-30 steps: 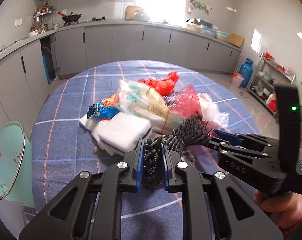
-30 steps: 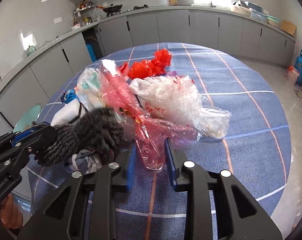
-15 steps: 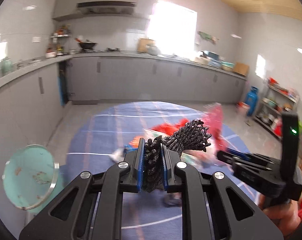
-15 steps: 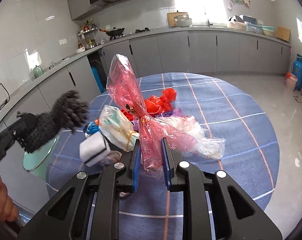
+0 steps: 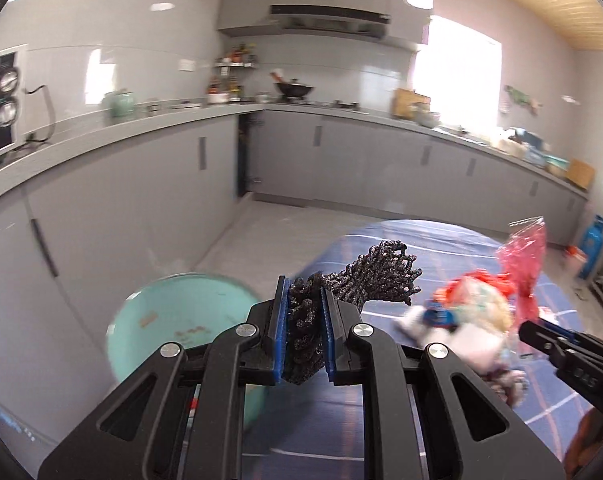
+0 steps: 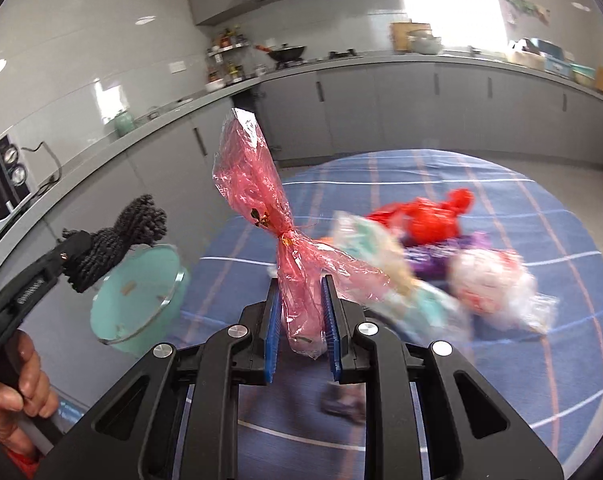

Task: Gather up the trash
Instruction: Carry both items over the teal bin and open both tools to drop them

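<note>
My left gripper (image 5: 304, 328) is shut on a dark knitted rag (image 5: 365, 280), held in the air beside the teal bin (image 5: 181, 320); the same rag (image 6: 113, 240) shows at the left of the right wrist view, just above the bin (image 6: 137, 296). My right gripper (image 6: 301, 320) is shut on a pink cellophane wrapper (image 6: 257, 188) that sticks up above the table. A pile of trash (image 6: 433, 256) lies on the blue checked tablecloth (image 6: 541, 200): red bag, clear bags, purple wrapper. The pink wrapper (image 5: 525, 264) and the right gripper (image 5: 557, 340) also show at the right of the left wrist view.
Grey kitchen cabinets (image 5: 341, 160) and a worktop run around the room behind the table. A person's hand (image 6: 17, 384) holds the left gripper's handle. A blue gas cylinder (image 5: 593, 248) stands at the far right. Grey floor (image 5: 277, 232) lies between table and cabinets.
Both grippers rose off the table and swung left toward the teal bin. The left carries the dark rag with it; the right closed on the pink wrapper and lifted it off the pile.
</note>
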`<state>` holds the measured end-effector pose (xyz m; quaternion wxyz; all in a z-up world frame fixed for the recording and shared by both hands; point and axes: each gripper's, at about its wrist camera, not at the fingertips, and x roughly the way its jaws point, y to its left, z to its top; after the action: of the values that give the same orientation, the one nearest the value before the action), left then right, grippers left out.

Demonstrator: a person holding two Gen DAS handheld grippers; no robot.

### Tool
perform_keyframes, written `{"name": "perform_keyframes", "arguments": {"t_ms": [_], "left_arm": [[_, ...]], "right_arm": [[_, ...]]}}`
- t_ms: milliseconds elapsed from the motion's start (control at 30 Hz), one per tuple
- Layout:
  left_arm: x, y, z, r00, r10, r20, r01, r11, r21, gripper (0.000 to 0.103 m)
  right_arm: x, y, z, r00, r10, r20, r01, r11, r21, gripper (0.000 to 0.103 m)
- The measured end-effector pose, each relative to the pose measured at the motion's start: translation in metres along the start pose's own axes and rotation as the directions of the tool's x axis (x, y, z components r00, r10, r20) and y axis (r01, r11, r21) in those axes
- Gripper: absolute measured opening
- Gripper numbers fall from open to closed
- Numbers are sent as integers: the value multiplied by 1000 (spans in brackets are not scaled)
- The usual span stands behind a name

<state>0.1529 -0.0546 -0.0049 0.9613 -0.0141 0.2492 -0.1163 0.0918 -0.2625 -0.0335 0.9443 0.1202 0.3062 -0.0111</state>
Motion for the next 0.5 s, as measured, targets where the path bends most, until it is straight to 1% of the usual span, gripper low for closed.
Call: {"name": "perform_keyframes", "arguments": {"t_ms": [100, 233, 500], "left_arm": [[1, 22, 1, 999, 47, -10, -48, 998, -37, 15], [3, 46, 0, 994, 108, -18, -109, 992, -56, 15], [17, 87, -7, 984, 165, -73, -173, 979, -112, 15]], "right_arm": [[12, 24, 4, 999, 40, -11, -40, 999, -27, 21], [24, 52, 7, 996, 85, -26, -87, 995, -56, 21], [51, 105, 11, 987, 147, -64, -153, 982, -114, 21]]}}
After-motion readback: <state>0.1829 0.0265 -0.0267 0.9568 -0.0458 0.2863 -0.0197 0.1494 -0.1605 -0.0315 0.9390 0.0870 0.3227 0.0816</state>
